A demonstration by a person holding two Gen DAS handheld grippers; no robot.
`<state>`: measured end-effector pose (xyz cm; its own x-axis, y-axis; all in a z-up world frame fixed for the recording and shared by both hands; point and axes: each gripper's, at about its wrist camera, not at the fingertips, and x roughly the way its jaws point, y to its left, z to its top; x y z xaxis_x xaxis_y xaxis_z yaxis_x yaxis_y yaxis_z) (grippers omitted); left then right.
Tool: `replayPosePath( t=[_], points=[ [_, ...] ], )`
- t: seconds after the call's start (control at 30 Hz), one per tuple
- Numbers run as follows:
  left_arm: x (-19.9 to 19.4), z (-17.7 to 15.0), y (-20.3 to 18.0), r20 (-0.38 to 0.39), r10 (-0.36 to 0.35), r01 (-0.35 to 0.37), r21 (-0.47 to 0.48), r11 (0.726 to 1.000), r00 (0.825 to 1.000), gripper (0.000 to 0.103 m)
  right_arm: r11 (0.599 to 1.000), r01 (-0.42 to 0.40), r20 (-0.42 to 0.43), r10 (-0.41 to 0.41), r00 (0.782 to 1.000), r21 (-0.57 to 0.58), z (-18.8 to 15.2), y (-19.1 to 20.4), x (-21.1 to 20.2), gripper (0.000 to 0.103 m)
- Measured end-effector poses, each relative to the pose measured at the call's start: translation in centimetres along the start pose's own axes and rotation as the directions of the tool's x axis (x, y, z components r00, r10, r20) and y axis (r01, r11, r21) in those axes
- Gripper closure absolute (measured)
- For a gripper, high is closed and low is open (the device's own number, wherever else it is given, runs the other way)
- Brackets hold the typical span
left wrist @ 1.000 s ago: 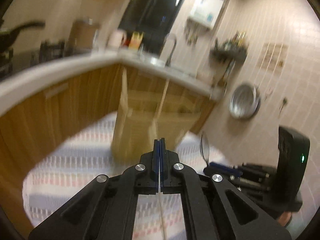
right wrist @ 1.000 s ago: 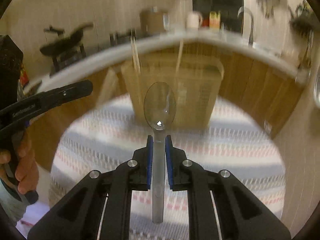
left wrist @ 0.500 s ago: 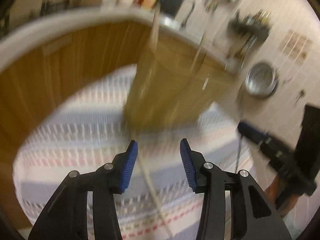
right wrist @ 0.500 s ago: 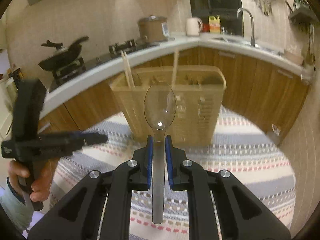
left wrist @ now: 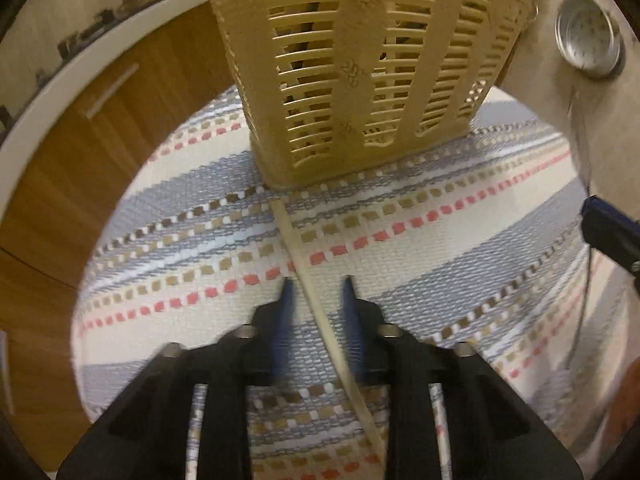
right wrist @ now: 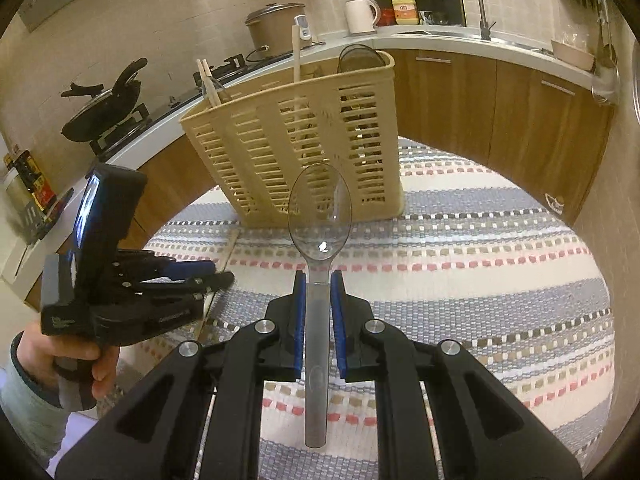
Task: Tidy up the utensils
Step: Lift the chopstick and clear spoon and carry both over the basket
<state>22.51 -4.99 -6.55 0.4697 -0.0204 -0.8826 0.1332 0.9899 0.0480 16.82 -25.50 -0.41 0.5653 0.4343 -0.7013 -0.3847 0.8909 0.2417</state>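
My right gripper (right wrist: 318, 280) clamped the clear spoon (right wrist: 319, 216), bowl pointing toward the basket (right wrist: 296, 136); my left gripper (left wrist: 316, 292) jaws stood apart astride a chopstick (left wrist: 316, 304) lying lengthwise toward the basket.

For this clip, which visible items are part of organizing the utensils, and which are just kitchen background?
Part of the job:
- clear plastic spoon, clamped in the right gripper
- chopstick lying on the striped mat, between the open left gripper fingers
- beige utensil basket

Just lying about:
- rice cooker
- frying pan
- white kettle
- yellow bottle
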Motion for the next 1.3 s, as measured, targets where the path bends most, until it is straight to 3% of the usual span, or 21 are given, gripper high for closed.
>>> replayPosePath(
  t=[0.03,0.13,0.23,0.3,0.4,0.47,0.5,0.6,0.7,0.8,0.87,0.93,1.13,1.23,1.3],
  points=[
    [-0.1,0.1,0.0,0.001,0.012,-0.012,-0.002,1.0,1.0,0.098,1.0,0.001,0.001,-0.001,1.0,-0.001,0.0,0.0,-0.1,0.093],
    [-0.4,0.0,0.5,0.016,-0.012,0.013,-0.032,0.999,1.0,0.1,1.0,-0.003,0.005,0.003,1.0,0.0,0.0,0.1,-0.3,0.093],
    [-1.0,-1.3,1.9,0.068,-0.117,0.123,-0.091,0.988,0.991,0.1,1.0,-0.004,0.017,0.004,1.0,-0.005,0.2,0.3,-0.7,0.093],
    [-2.4,-2.1,2.2,0.159,-0.174,0.192,-0.106,0.976,0.972,0.1,1.0,-0.016,0.041,0.016,0.999,-0.011,0.4,0.5,-1.4,0.093],
    [-6.0,-2.6,2.9,0.337,-0.245,0.297,-0.113,0.948,0.909,0.1,0.999,-0.023,0.11,0.027,0.994,-0.037,1.1,1.3,-2.8,0.093],
    [-9.3,-2.1,2.8,0.48,-0.273,0.352,-0.081,0.932,0.834,0.1,0.998,-0.035,0.15,0.042,0.988,-0.051,1.8,1.9,-3.5,0.093],
    [-10.4,-1.8,2.9,0.525,-0.272,0.359,-0.07,0.931,0.807,0.1,0.997,-0.03,0.183,0.042,0.982,-0.066,2.3,2.4,-4.0,0.093],
    [-14.2,0.1,3.4,0.676,-0.254,0.374,-0.034,0.927,0.692,0.1,0.994,-0.002,0.276,0.034,0.961,-0.113,4.0,4.0,-5.1,0.093],
    [-16.9,1.6,4.5,0.82,-0.244,0.418,0.006,0.908,0.518,0.1,0.992,0.018,0.367,0.03,0.93,-0.128,6.5,5.2,-5.7,0.093],
    [-18.3,3.1,4.5,0.886,-0.193,0.427,-0.007,0.904,0.423,0.1,0.994,0.017,0.441,0.032,0.897,-0.108,9.0,5.3,-5.8,0.093],
    [-18.7,4.0,4.6,0.914,-0.141,0.419,-0.035,0.907,0.381,0.1,0.996,0.026,0.496,0.022,0.868,-0.088,10.8,5.2,-5.5,0.093],
    [-18.4,4.9,4.9,0.929,-0.105,0.423,-0.06,0.904,0.355,0.1,0.998,0.024,0.538,0.014,0.843,-0.063,12.4,5.0,-4.9,0.093],
    [-17.2,6.7,4.7,0.956,-0.012,0.378,-0.104,0.92,0.292,0.099,0.998,0.055,0.593,-0.036,0.804,-0.014,15.1,4.6,-1.6,0.093],
    [-16.0,6.1,5.0,0.959,0.016,0.349,-0.119,0.929,0.285,0.099,0.995,0.099,0.61,-0.062,0.79,-0.027,15.2,4.6,0.2,0.093],
    [-15.2,6.1,4.7,0.958,0.033,0.324,-0.129,0.937,0.285,0.099,0.993,0.112,0.606,-0.063,0.793,-0.043,15.1,4.7,1.2,0.093]
  ],
)
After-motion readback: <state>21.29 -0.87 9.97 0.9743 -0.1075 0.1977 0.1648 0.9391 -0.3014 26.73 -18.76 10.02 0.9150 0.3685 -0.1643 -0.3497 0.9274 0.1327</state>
